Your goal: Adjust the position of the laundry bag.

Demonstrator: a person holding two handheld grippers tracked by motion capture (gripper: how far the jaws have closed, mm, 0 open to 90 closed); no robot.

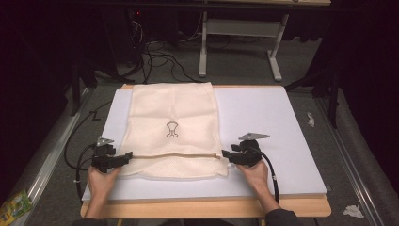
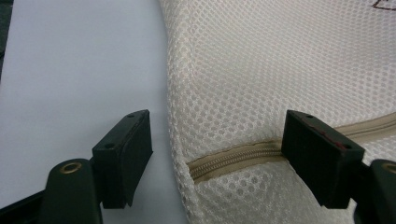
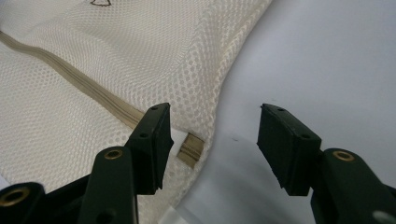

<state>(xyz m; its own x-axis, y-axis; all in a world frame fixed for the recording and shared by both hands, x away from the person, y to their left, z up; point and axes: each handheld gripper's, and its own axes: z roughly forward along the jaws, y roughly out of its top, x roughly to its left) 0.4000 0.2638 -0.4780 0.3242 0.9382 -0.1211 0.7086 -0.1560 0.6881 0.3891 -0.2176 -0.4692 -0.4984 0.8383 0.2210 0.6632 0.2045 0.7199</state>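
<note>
**Inspector:** The room is dark. A wooden table [image 1: 301,207] carries a pale lilac mat [image 1: 263,141]; behind it stand a second table's white legs [image 1: 275,61] and a tangle of cables on the floor [image 1: 155,59].

**Assistant:** And the work item?

**Inspector:** A cream mesh bag [image 1: 174,127] lies flat on the left half of the mat, a small printed emblem [image 1: 172,129] at its middle and a zipper [image 2: 233,158] running across near the edge closest to the person. The left gripper [image 1: 123,157] sits at the bag's left edge, the right gripper [image 1: 227,154] at its right edge, both level with the zipper line.

**Assistant:** Jaw state?

**Inspector:** Both stand wide. On the left, one jaw is over bare mat and the other over the mesh, with the zipper's end between them; nothing is pinched. On the right, the zipper's end [image 3: 190,148] lies just beside one jaw; the other is over the mat. Neither holds anything.

**Assistant:** How should the step go?

**Inspector:** It appears to be a grasp at the two zipper ends. Each jaw pair should straddle the hem squarely, slide one jaw under the cloth and close on the taped seam, not on loose mesh, which would stretch.

**Assistant:** Obstructions?

**Inspector:** None on the mat. Crumpled paper scraps [image 1: 353,211] and a coloured packet [image 1: 14,207] lie on the floor, well apart. The trailing cable [image 1: 270,169] could drag.
</note>
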